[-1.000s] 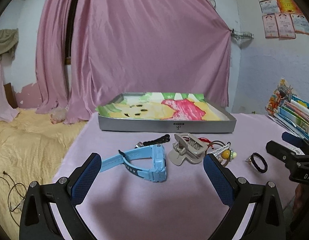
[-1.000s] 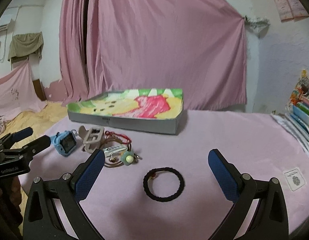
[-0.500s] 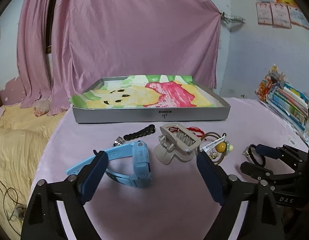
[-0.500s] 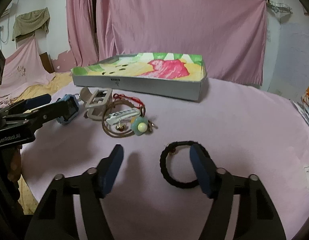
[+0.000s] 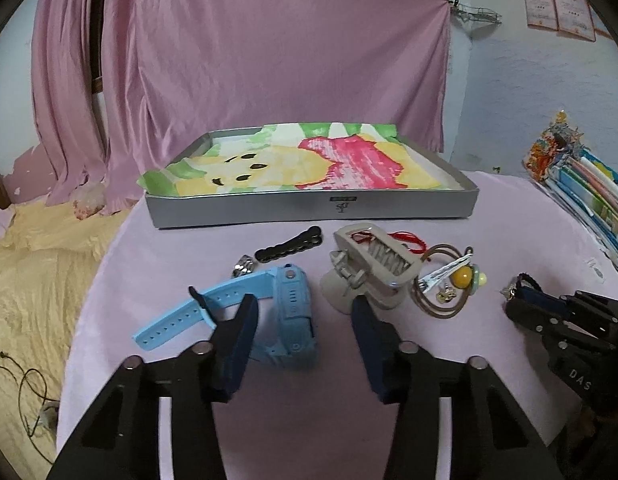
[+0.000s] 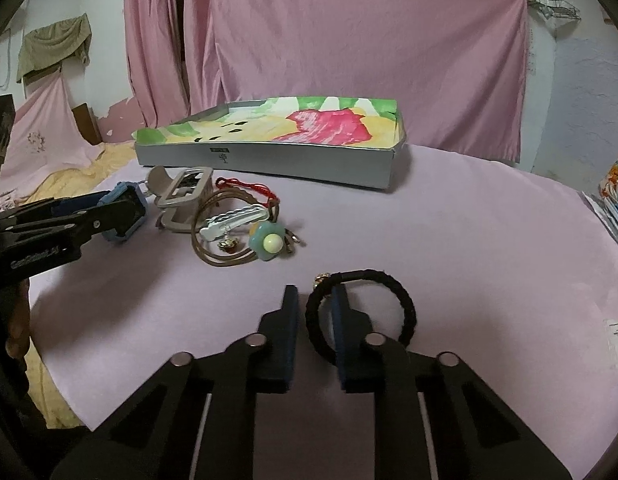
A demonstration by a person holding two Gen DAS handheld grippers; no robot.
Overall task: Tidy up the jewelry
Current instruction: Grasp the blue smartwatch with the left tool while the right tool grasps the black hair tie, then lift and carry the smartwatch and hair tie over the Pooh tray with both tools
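Black hair tie (image 6: 361, 312) lying flat on pink table (image 6: 469, 240), nearest to right gripper (image 6: 314, 300). Right gripper jaws narrowed but with a gap between; right pad inside the loop, left pad outside, band's left arc between them. Not clamped; no contact visible on the left pad.

Left gripper (image 5: 305, 308) over blue watch (image 5: 285, 308). Jaws partly closed, straddling watch body; left pad at the strap, right pad clear of the case. Not gripping yet.

Just beyond watch: small silver piece (image 5: 243, 266), then black beaded clip (image 5: 289, 245). To the right, beige claw clip (image 5: 373, 272) resting on its side, red cord (image 5: 409, 239) behind it. Beside claw clip: brown cord loop (image 6: 225, 232) with white snap clip (image 6: 233, 220) and teal flower bead (image 6: 269, 245) lying on it, all touching in one cluster.

Farther back, grey tray (image 5: 309, 210) lined with a colourful print, nothing in it. Pink curtain (image 5: 269, 60) behind. Stack of booklets (image 5: 589, 196) at far right table edge.
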